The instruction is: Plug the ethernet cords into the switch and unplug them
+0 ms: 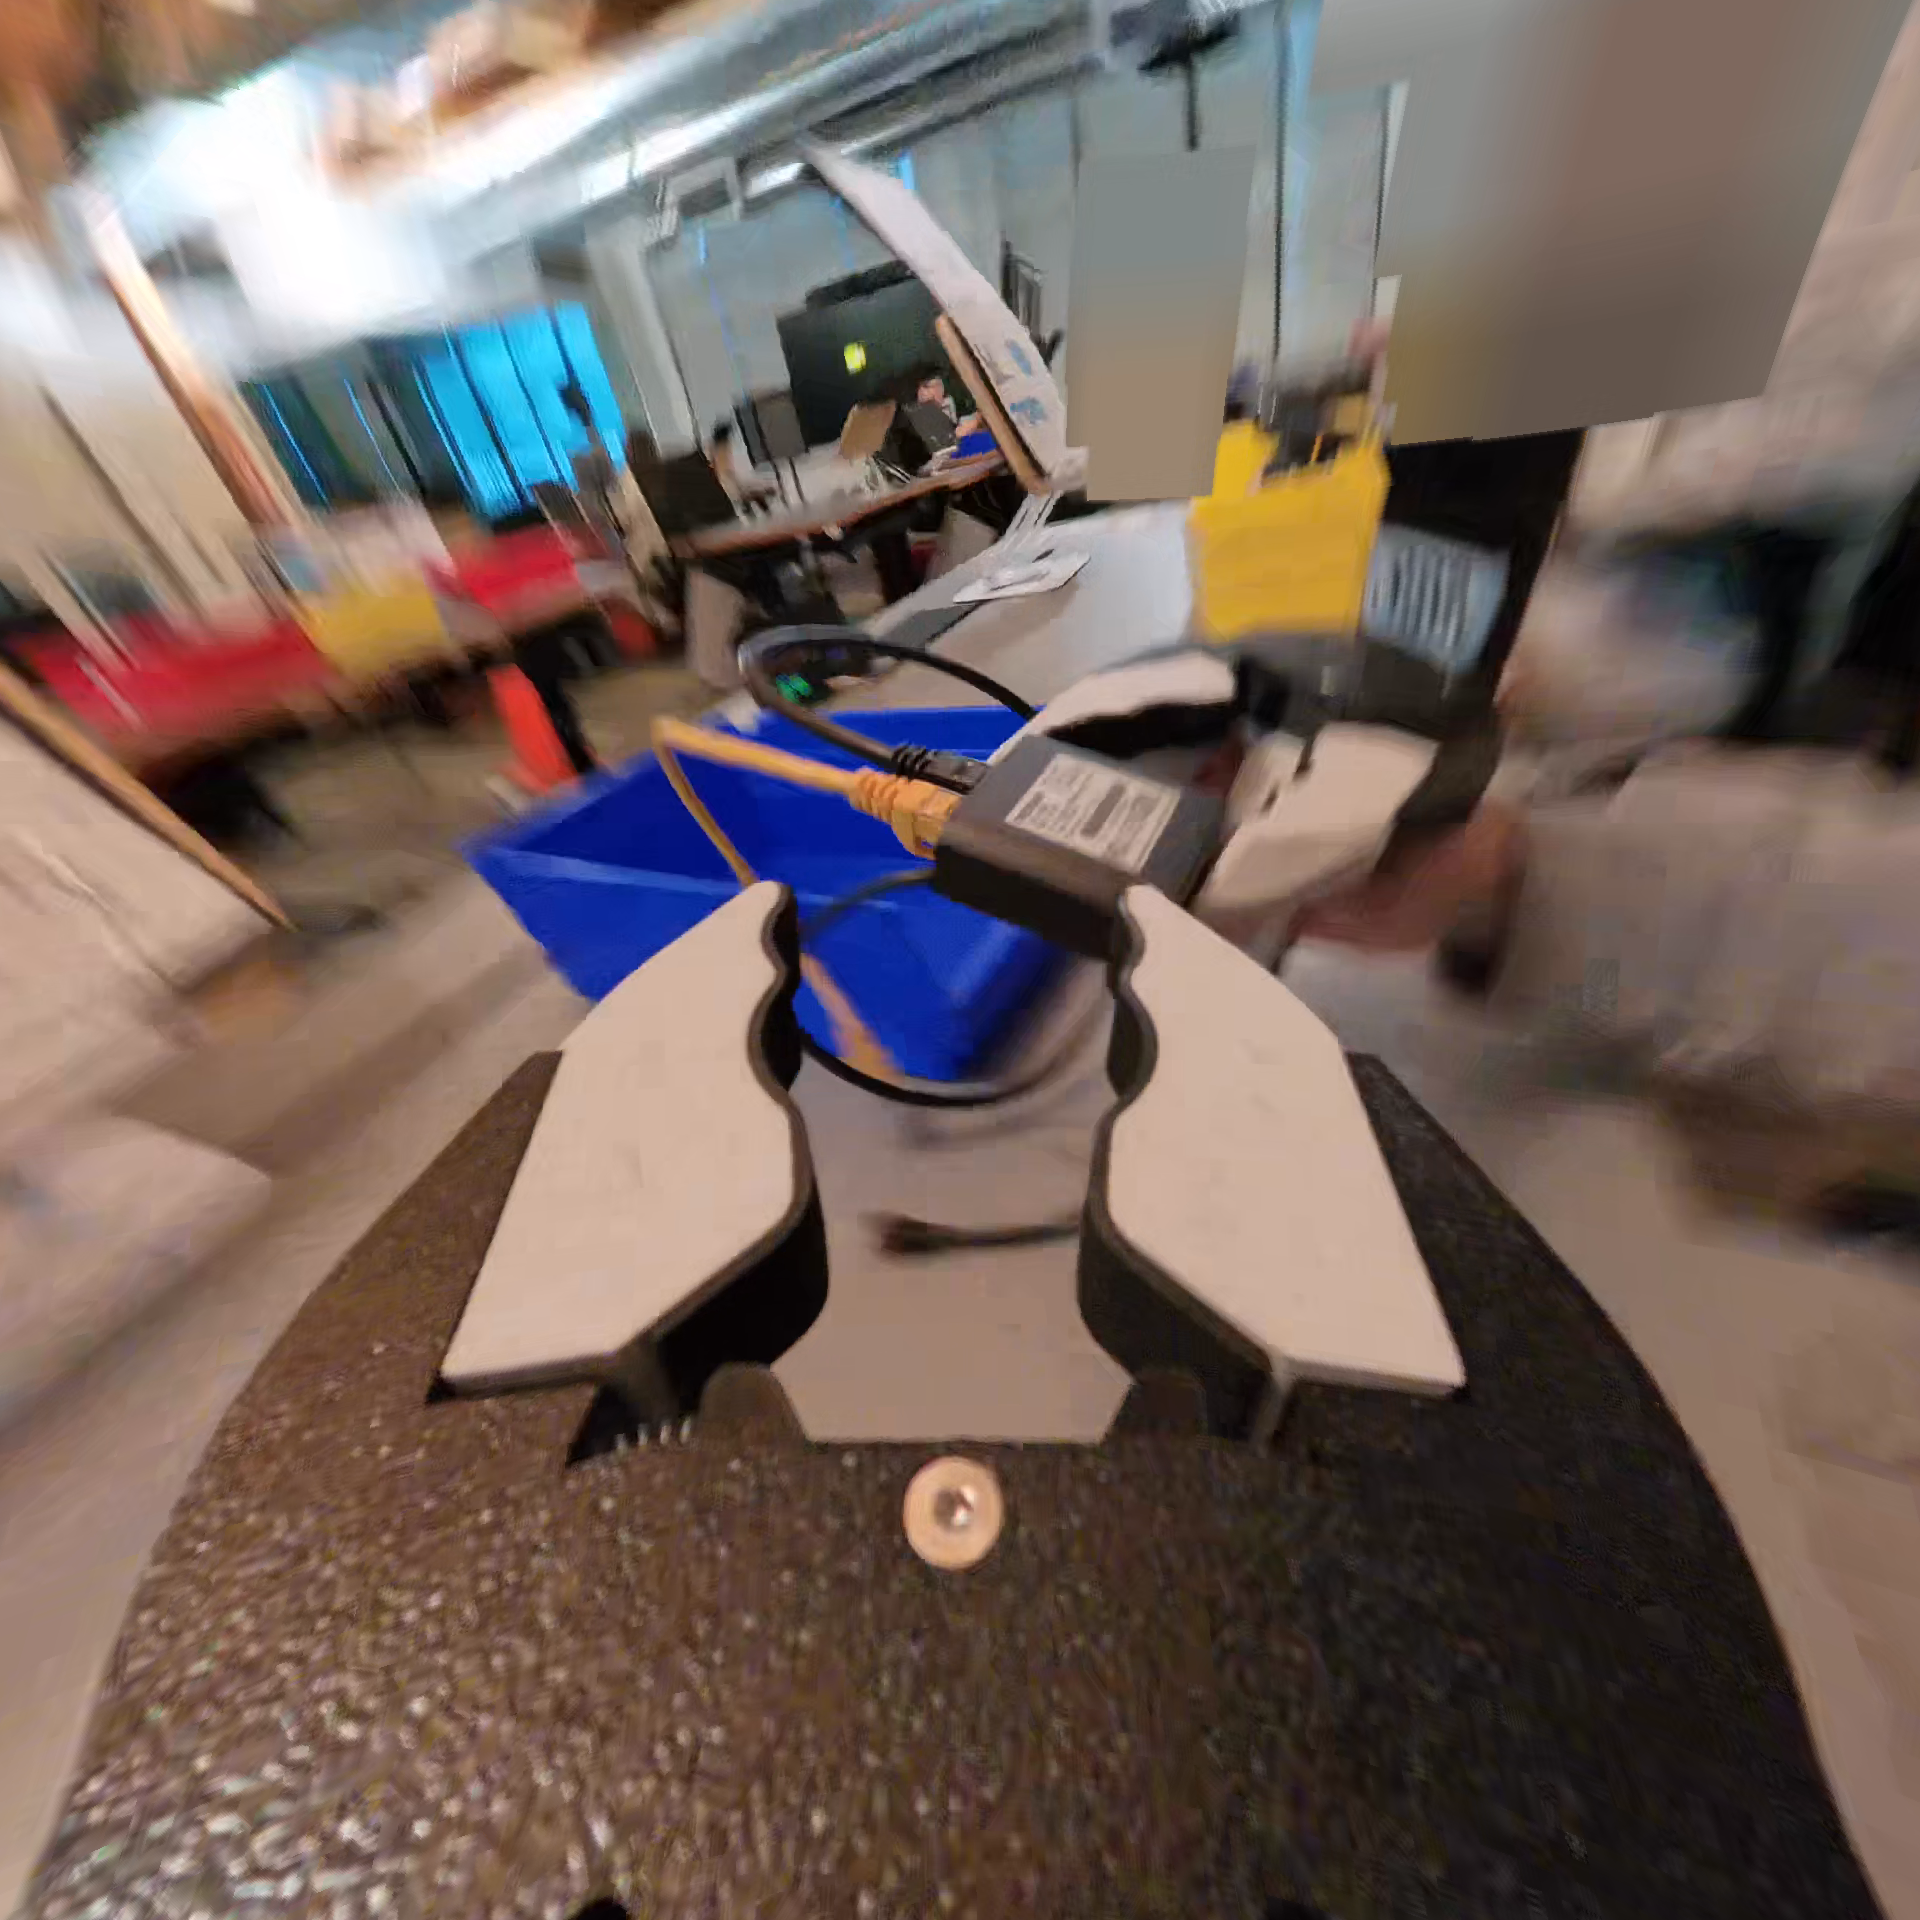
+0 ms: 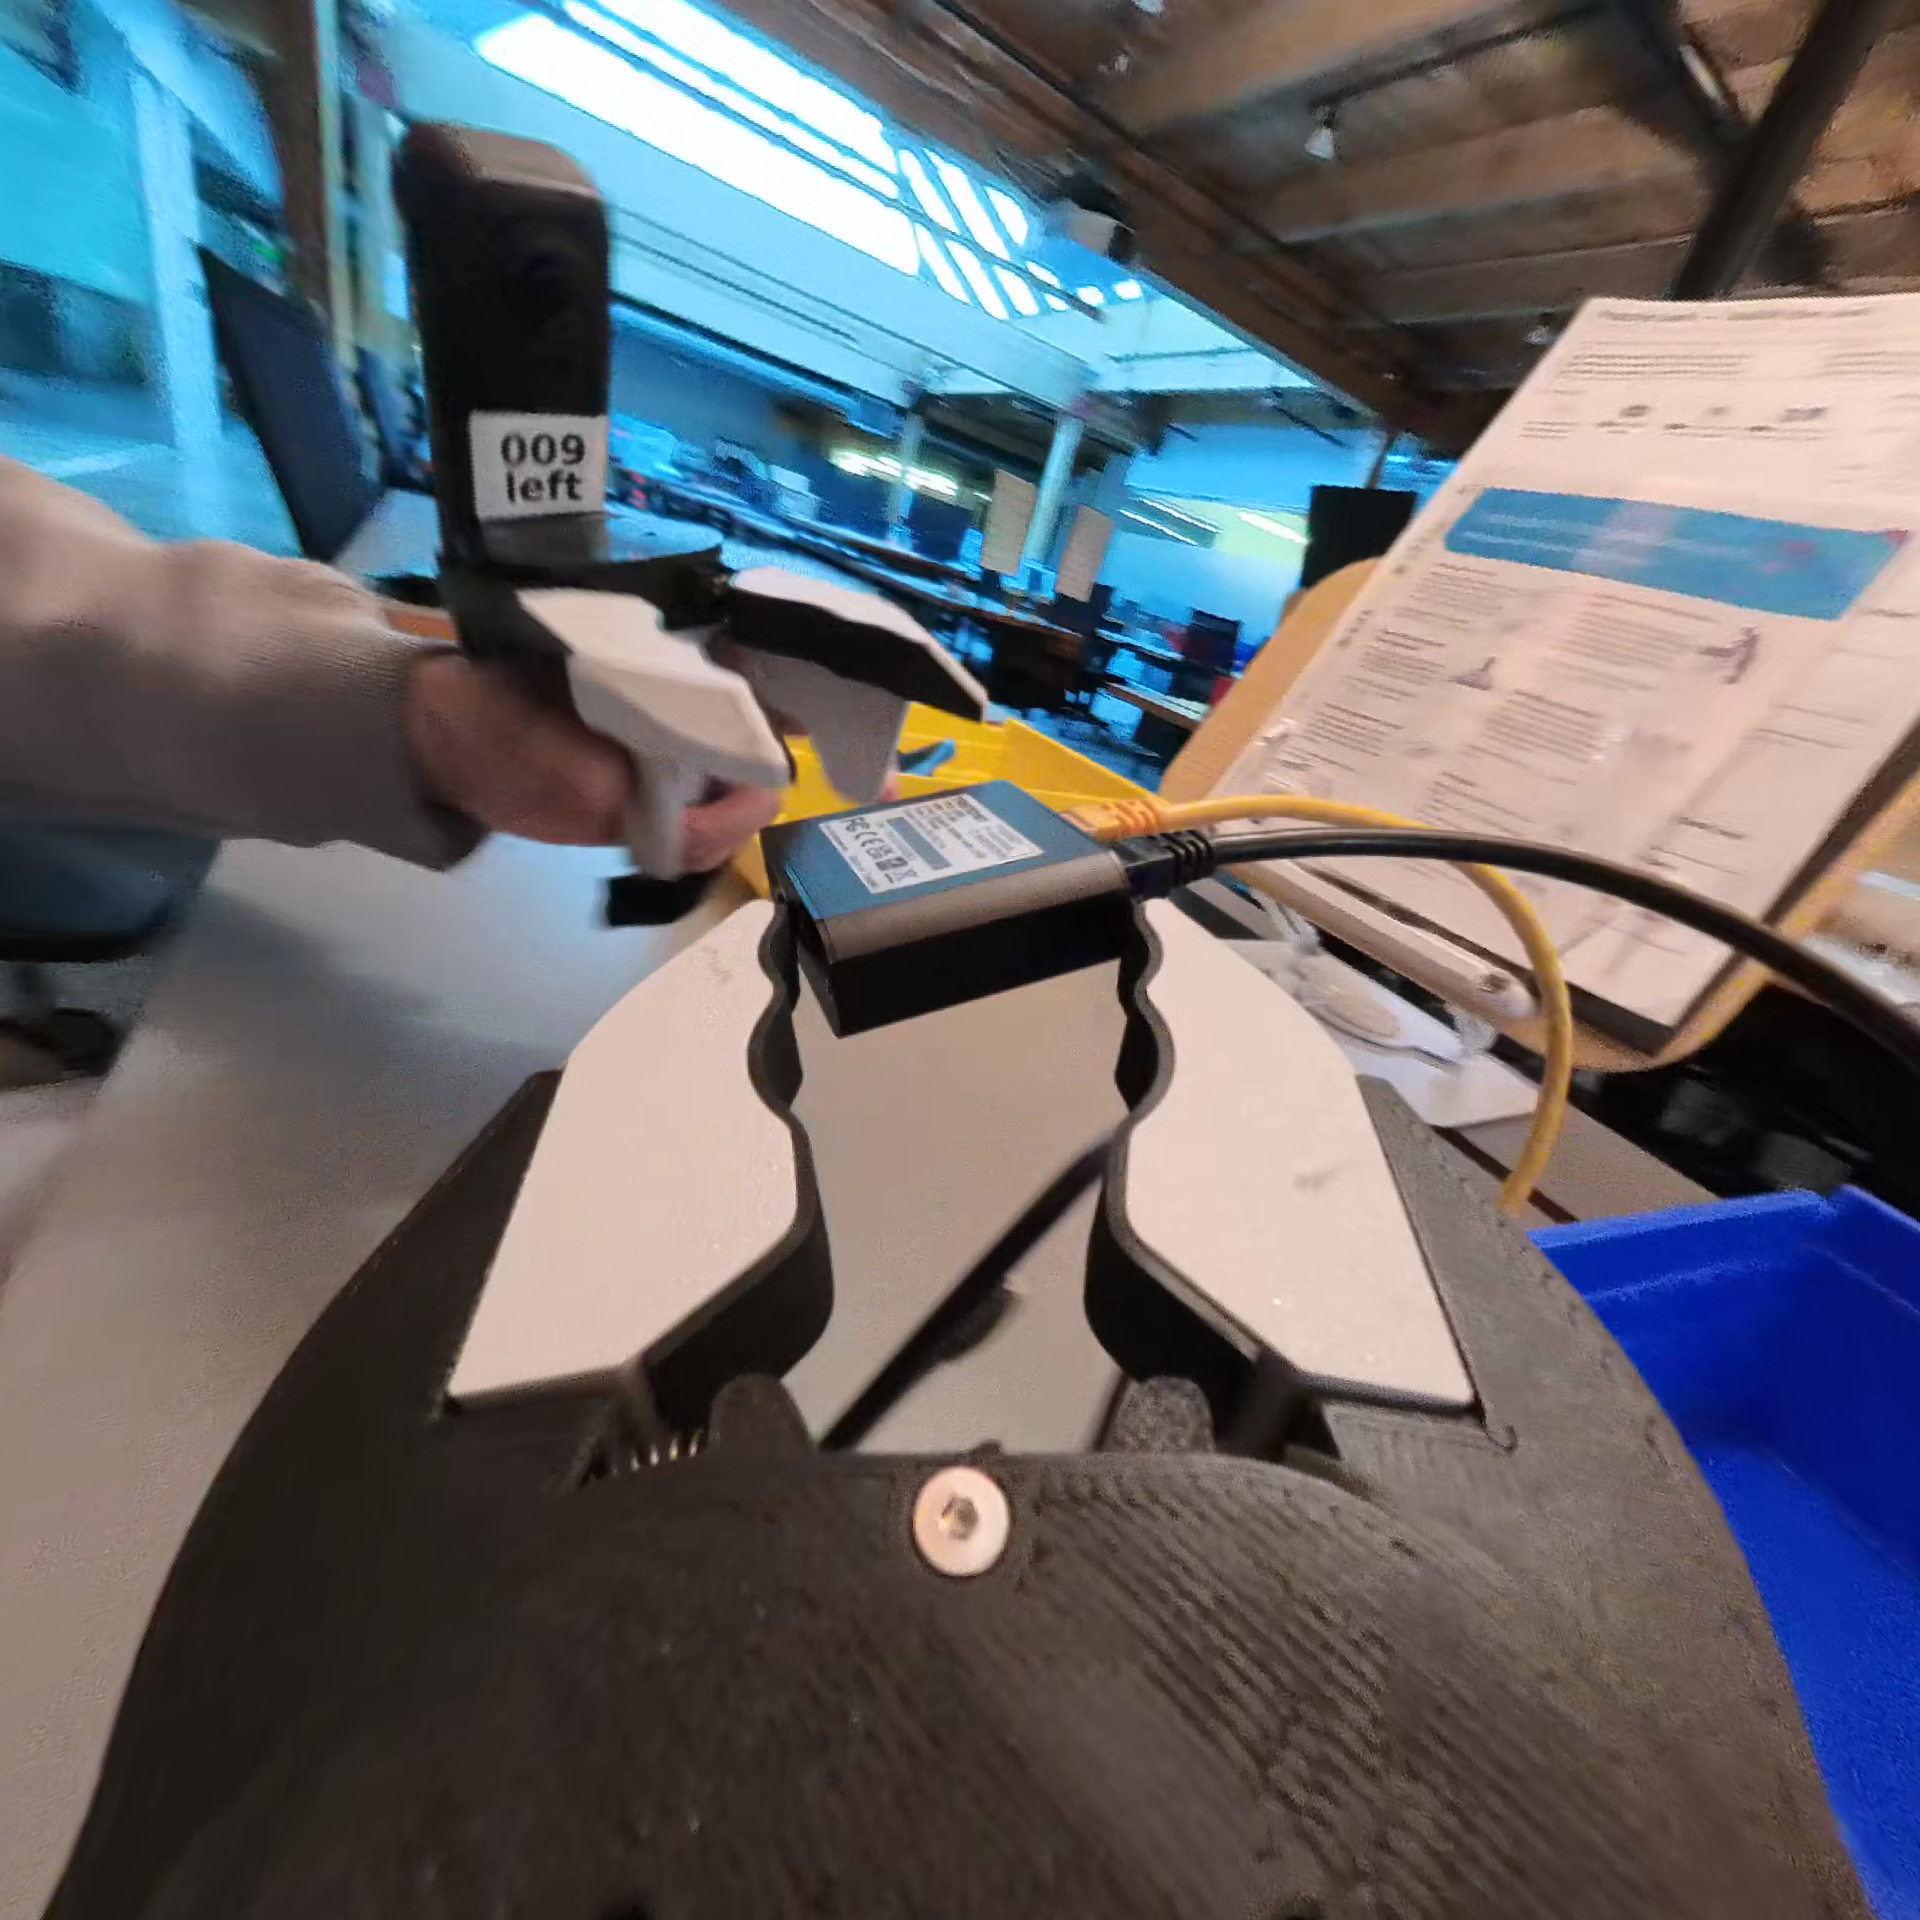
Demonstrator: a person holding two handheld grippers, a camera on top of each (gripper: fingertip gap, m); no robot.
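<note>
- While the right gripper [image 2: 956, 935] pinches the switch [image 2: 935, 883] between its fingertips, lifted off the white table [image 2: 260, 1039], the left gripper [image 1: 951, 935] hangs spread and empty just beside it.
- Both cords are seated: yellow cord [image 2: 1351, 805] and black cord [image 2: 1455, 868] share one end face.
- Step in hand, judged: unplugging. Best done by pinching a plug boot near the port, pressing its latch, and pulling straight along the cord, with the right grip firm.
- Switch lies label-up, slightly tilted; its long axis runs across the right jaws, ports toward the blue bin [image 2: 1766, 1403].
</note>
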